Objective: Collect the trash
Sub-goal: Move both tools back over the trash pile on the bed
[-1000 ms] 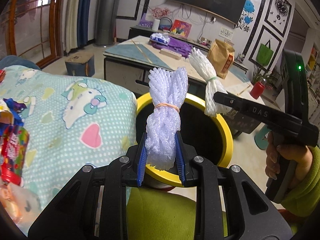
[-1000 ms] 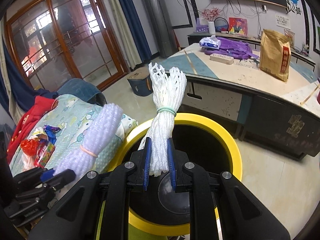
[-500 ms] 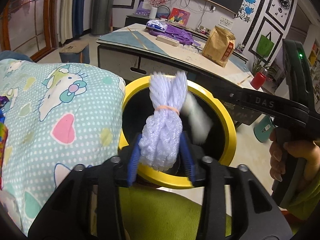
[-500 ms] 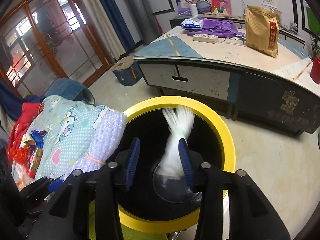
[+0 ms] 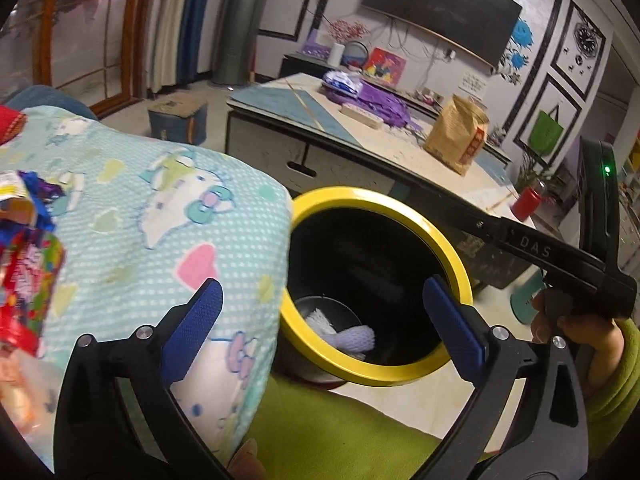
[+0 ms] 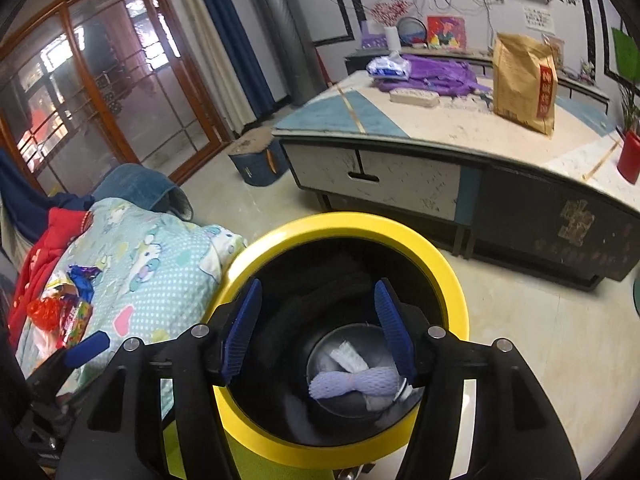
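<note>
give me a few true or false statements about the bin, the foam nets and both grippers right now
1. The left gripper is clamped on a foam net. False: it is open and holds nothing.
2. The purple foam net lies at the bottom of the yellow-rimmed bin. True.
3. The right gripper is open above the bin. True.
4. The brown paper bag is inside the bin. False: it stands on the low table.
5. Candy wrappers lie on the patterned blanket. True.

I read "DAS" on the black arm of the right gripper (image 5: 532, 249). Red label on the brown paper bag (image 6: 524, 82): characters illegible.
</note>
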`<action>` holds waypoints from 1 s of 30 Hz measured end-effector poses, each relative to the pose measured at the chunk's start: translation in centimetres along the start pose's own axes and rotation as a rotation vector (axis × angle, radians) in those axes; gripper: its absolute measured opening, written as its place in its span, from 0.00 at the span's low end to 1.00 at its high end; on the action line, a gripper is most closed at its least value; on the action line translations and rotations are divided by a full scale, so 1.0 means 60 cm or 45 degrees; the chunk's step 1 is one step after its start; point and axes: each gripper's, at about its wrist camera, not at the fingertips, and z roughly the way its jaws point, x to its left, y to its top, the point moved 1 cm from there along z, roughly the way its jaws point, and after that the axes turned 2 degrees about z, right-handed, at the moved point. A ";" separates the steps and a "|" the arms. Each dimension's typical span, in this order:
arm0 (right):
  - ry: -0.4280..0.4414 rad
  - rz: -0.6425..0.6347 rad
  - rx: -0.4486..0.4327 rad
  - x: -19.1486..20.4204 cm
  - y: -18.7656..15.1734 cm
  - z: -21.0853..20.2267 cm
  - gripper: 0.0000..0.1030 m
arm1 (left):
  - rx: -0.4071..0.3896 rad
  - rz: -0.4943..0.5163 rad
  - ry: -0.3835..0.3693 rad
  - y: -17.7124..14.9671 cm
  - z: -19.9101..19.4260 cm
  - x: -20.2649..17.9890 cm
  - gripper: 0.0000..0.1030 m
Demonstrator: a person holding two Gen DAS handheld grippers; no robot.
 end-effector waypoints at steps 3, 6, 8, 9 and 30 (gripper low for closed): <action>0.013 -0.039 -0.048 0.014 0.001 -0.013 0.66 | -0.040 -0.015 0.038 0.005 -0.019 0.009 0.89; 0.038 -0.080 -0.087 0.030 0.001 -0.026 0.67 | -0.073 -0.038 0.063 0.009 -0.035 0.016 0.89; 0.068 -0.112 -0.117 0.043 0.001 -0.036 0.68 | -0.097 -0.046 0.088 0.011 -0.047 0.024 0.89; 0.077 -0.126 -0.126 0.049 0.000 -0.040 0.68 | -0.111 -0.049 0.102 0.011 -0.054 0.027 0.89; 0.313 -0.391 -0.241 0.187 -0.042 -0.095 0.73 | -0.309 -0.201 0.361 0.007 -0.168 0.128 0.89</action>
